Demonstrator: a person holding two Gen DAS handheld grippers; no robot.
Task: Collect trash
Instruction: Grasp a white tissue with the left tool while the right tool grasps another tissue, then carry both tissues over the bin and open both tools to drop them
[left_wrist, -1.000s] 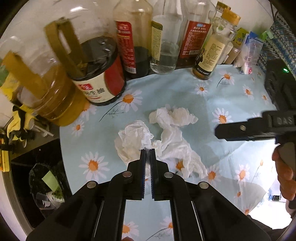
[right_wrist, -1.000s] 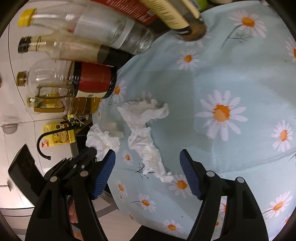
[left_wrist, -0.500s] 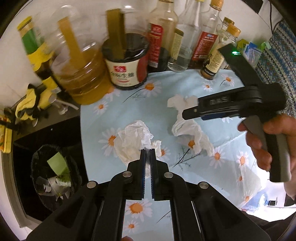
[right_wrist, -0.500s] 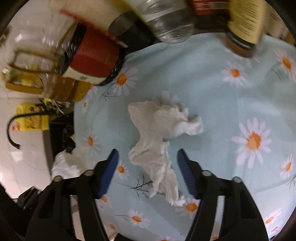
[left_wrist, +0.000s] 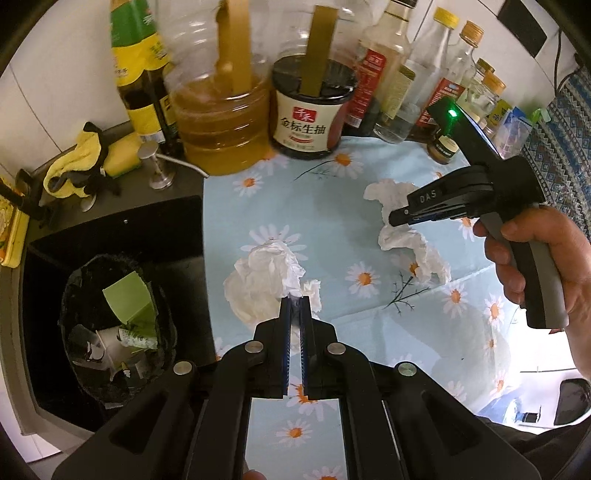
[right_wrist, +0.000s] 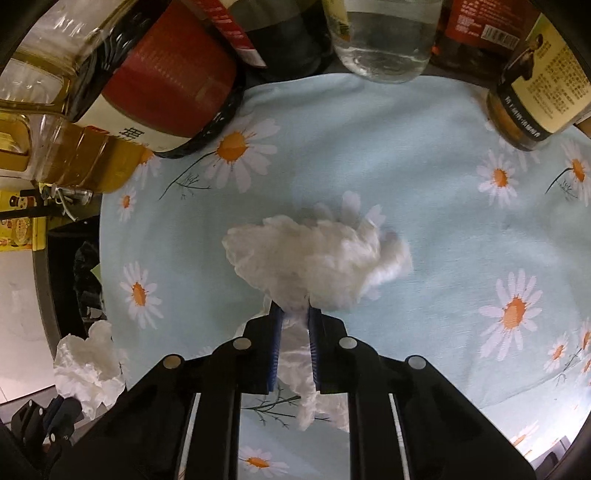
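My left gripper (left_wrist: 294, 300) is shut on a crumpled white tissue (left_wrist: 264, 282) and holds it over the left edge of the daisy tablecloth (left_wrist: 325, 221); this tissue also shows in the right wrist view (right_wrist: 88, 365). My right gripper (right_wrist: 294, 314) is shut on a second, longer crumpled tissue (right_wrist: 317, 262) in the middle of the cloth; the same tissue shows in the left wrist view (left_wrist: 410, 247) under the right gripper (left_wrist: 395, 220). A black-lined trash bin (left_wrist: 114, 325) with green and white scraps stands below the table's left edge.
Oil and sauce bottles (left_wrist: 306, 107) line the back of the cloth, close behind the tissues. A large oil jug (left_wrist: 221, 122) stands at the back left. A dark counter with a yellow cloth (left_wrist: 85, 162) lies to the left.
My right gripper has closed from wide open onto the long tissue. My left gripper has carried its tissue left toward the table edge, so the bin has come further into view.
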